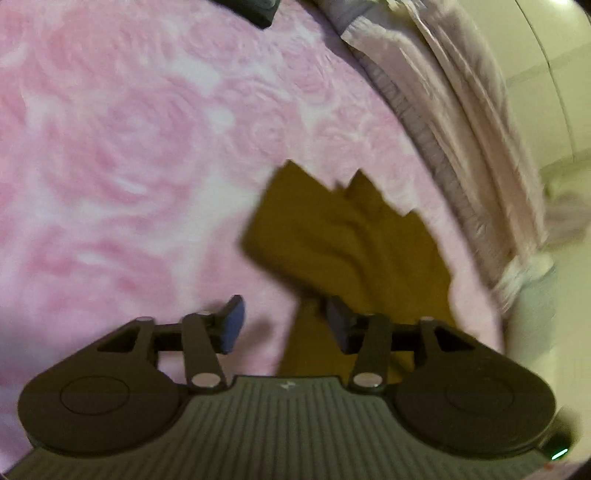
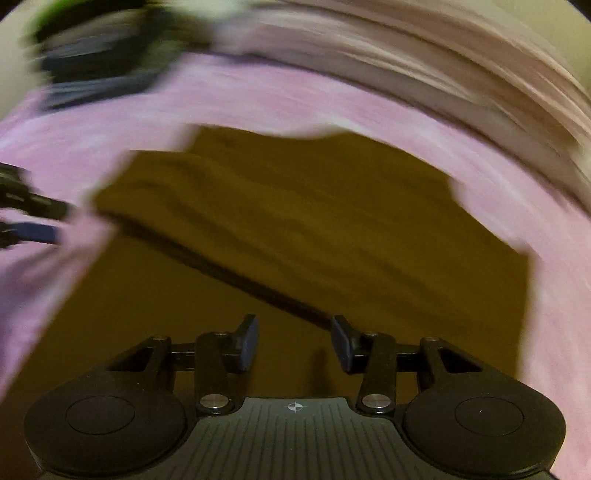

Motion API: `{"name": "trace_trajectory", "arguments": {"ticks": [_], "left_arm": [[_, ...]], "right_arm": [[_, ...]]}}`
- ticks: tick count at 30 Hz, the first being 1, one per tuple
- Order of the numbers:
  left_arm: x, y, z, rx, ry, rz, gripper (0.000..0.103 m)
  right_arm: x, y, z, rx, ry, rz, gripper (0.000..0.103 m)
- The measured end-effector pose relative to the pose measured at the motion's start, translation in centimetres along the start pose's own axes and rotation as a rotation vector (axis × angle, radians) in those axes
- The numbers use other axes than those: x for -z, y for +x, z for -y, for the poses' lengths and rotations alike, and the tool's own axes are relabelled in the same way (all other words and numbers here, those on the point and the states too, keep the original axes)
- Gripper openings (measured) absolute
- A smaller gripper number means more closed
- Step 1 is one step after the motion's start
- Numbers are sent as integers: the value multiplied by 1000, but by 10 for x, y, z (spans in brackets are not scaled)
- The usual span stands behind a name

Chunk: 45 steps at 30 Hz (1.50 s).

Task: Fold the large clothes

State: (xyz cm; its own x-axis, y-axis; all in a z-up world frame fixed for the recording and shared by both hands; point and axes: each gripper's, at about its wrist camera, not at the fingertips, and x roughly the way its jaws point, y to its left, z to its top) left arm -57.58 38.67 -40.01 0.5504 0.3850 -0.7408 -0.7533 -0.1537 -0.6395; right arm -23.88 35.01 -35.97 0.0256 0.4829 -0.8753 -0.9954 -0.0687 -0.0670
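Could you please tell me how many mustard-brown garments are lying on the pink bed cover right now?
1. The mustard-brown garment lies partly folded on the pink rose-patterned bed cover, in front of both tools. A dark pile at the far edge might be other clothing; blur hides it.

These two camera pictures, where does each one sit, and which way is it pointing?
Left wrist view: sits on the left tongs, facing down along its open fingers at the mustard garment on the pink blanket; no hand shows.
Right wrist view: sits on the right tongs, open, facing down close over the garment; the left tongs pokes in at the left edge.
Shared: the same garment, blanket and the pale bedding beyond.
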Motion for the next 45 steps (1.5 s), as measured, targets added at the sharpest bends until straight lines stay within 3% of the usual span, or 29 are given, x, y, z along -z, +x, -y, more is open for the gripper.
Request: {"name": "trace_trajectory", "arguments": {"ticks": [3, 5, 6, 7, 8, 10, 13, 14, 15, 17, 19, 21, 23, 26, 29, 33, 35, 37, 38, 40, 42, 45], "left_arm": [[-3, 24, -7, 36, -167, 1, 50], [-3, 33, -10, 30, -249, 38, 45], [-3, 35, -8, 17, -272, 73, 36], [-5, 34, -4, -2, -257, 102, 15], [-8, 35, 9, -57, -181, 143, 4], [-11, 37, 44, -164, 67, 176, 1], [10, 44, 115, -263, 618, 219, 1], [27, 48, 141, -271, 842, 228, 1], [41, 52, 156, -252, 976, 225, 1], [69, 63, 178, -173, 1174, 149, 2], [87, 79, 184, -150, 1262, 62, 15], [96, 93, 179, -170, 1265, -14, 21], [91, 89, 171, -138, 1190, -48, 23], [65, 61, 164, 73, 983, -81, 26], [41, 48, 163, 153, 857, -22, 26], [23, 82, 171, 63, 836, 43, 25], [27, 115, 167, -31, 868, 23, 25], [44, 134, 156, -102, 946, 7, 26], [54, 133, 158, -107, 1018, 52, 26], [53, 129, 166, -128, 1058, 25, 25], [33, 120, 172, -90, 978, -2, 25], [0, 111, 192, -35, 939, 50, 26]], "right_arm": [[13, -6, 59, 88, 194, -48, 40], [18, -9, 83, 120, 294, -53, 40], [20, -12, 90, 131, 324, -55, 40], [22, -14, 97, 140, 348, -58, 40], [24, -15, 102, 144, 362, -62, 40], [29, -19, 110, 145, 369, -65, 40], [39, -26, 109, 145, 351, -62, 40], [41, -26, 108, 146, 346, -59, 40], [43, -27, 108, 145, 346, -56, 40], [46, -26, 108, 136, 358, -55, 40], [54, -26, 110, 132, 366, -52, 40], [56, -23, 112, 135, 362, -61, 40], [55, -21, 115, 139, 350, -60, 40], [51, -22, 122, 125, 340, -30, 40], [39, -20, 128, 77, 344, 30, 40], [15, -6, 133, 6, 355, 128, 40], [8, 11, 139, 0, 379, 174, 40], [8, 39, 150, 2, 412, 128, 40], [9, 52, 157, -20, 413, 66, 40], [5, 53, 161, -47, 357, 60, 40], [-3, 45, 166, -64, 310, 14, 40], [-23, 29, 181, -92, 286, 90, 40]]}}
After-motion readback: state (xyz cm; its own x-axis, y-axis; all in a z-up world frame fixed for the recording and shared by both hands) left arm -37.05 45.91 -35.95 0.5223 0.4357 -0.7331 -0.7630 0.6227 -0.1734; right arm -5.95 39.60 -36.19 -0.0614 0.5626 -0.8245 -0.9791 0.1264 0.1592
